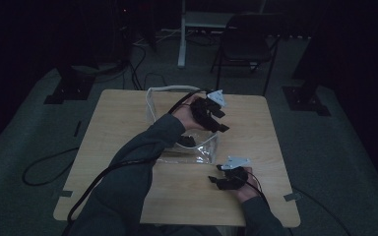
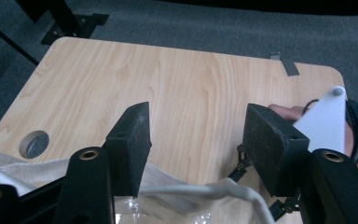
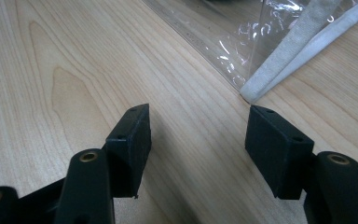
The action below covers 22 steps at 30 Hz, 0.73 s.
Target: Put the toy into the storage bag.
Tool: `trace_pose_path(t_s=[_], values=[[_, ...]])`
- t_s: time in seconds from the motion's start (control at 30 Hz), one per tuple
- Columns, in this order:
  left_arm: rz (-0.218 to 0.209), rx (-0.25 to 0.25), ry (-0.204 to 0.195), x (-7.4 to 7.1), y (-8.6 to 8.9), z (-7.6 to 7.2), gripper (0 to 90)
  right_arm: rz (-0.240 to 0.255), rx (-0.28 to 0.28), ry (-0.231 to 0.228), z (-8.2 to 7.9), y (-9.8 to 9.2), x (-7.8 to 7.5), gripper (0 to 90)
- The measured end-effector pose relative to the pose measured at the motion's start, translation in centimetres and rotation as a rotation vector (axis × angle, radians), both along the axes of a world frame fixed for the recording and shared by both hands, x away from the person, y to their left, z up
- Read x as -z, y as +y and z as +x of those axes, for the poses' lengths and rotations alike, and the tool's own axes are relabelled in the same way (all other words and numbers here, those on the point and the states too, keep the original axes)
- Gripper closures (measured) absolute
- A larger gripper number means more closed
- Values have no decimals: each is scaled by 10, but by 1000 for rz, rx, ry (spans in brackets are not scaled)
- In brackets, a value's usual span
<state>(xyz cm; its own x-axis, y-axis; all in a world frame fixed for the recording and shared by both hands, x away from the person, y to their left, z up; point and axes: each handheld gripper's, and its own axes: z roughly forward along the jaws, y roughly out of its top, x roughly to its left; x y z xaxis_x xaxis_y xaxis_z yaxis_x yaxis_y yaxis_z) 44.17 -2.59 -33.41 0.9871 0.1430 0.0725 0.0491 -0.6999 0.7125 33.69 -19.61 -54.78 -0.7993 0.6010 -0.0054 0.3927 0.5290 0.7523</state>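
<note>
A clear plastic bag [image 1: 197, 150] with a white fabric rim stands open in the middle of the wooden table [image 1: 123, 123]. Something dark [image 1: 186, 141] lies inside it; I cannot tell what. My left gripper [image 1: 220, 120] hovers over the bag's far right side, reached across from the left. In the left gripper view it [image 2: 196, 126] is open and empty above the white rim [image 2: 191, 189]. My right gripper [image 1: 216, 174] is low over the table near the bag's front right corner. It [image 3: 198, 126] is open with bare wood between its jaws, and the bag's trim [image 3: 298, 51] lies just ahead.
A round hole [image 2: 33, 143] is cut in the table near the bag. A dark folding chair [image 1: 248, 42] and a white stand [image 1: 182, 39] sit behind the table. Cables [image 1: 44, 172] trail over the grey carpet on the left. Stand bases [image 1: 305, 101] flank the table.
</note>
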Motion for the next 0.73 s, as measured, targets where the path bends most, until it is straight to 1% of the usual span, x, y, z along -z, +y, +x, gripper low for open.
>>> trace_pose_path(t_s=[0.1,0.13,0.17,0.27,0.3,0.4,0.5,0.53,0.57,0.6,0.63,0.73], values=[[-5,-5,0,0,1,-4,407,0,0,0,0,0,0,400],[-6,4,-8,0,3,-8,404,0,0,1,0,0,0,400],[-6,4,-8,0,3,-8,403,0,-1,1,0,0,0,400],[-17,9,-12,0,6,-15,394,-1,-1,0,0,0,0,400],[-31,12,-14,0,8,-19,392,0,0,0,0,0,0,400],[-37,21,-20,0,10,-23,385,0,-1,1,0,0,0,399],[-51,31,-29,0,13,-32,378,-1,-3,1,0,0,0,399],[-60,42,-38,0,15,-38,373,0,-3,1,0,0,0,399],[-66,43,-39,0,16,-41,370,0,-3,1,0,0,0,399],[-66,43,-39,0,16,-41,367,0,-2,1,0,0,0,399],[-75,50,-45,-1,16,-46,366,0,-3,1,0,0,0,398],[-78,57,-53,-1,16,-51,364,0,-4,1,1,0,0,397]])
